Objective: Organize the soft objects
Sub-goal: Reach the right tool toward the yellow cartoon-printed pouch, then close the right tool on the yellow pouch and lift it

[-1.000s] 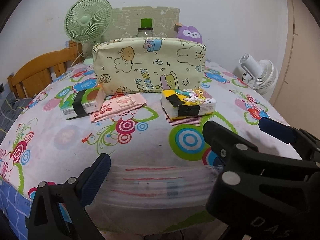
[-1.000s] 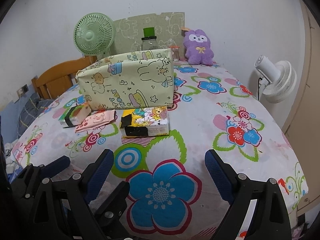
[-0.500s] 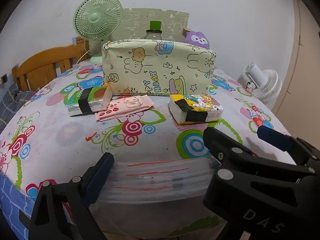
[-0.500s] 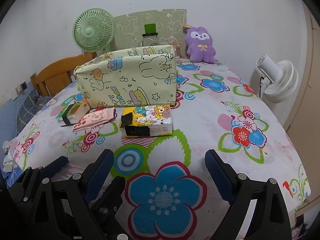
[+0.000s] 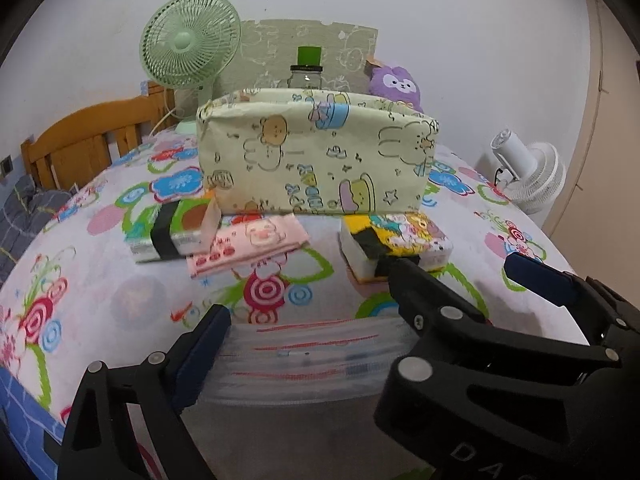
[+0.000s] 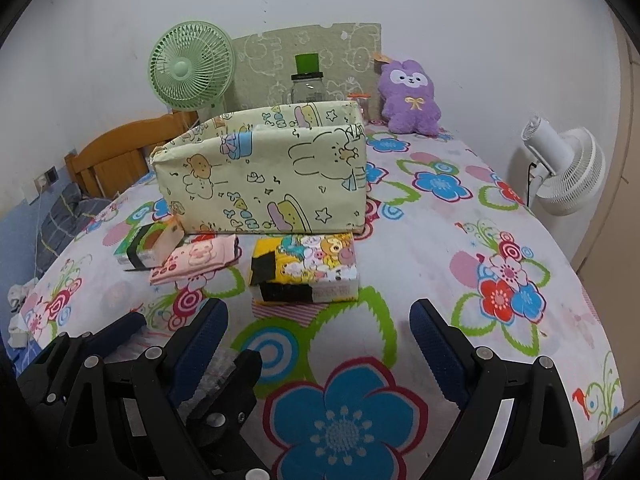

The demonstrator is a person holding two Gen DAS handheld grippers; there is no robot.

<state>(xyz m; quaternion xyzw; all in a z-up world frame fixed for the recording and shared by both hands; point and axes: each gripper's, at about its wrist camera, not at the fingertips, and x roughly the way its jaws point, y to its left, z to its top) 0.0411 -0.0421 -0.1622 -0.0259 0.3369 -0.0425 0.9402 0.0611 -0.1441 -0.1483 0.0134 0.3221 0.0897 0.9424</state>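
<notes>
Our left gripper (image 5: 312, 320) sits low in the left wrist view, straddling a clear plastic pack (image 5: 312, 356) at the near edge of the flowered tablecloth (image 6: 440, 260). Its left pad (image 5: 204, 344) meets the pack's end. The other end is hidden, so we cannot tell whether the pack is clamped. Our right gripper (image 6: 318, 316), at the bottom of the right wrist view, is released and has only cloth between its pads. At mid-frame, a yellow tissue pack (image 6: 308, 268), a pink pack (image 6: 196, 260) and a green pack (image 6: 140, 244) lie just in front of the open cartoon-print box (image 6: 260, 184).
</notes>
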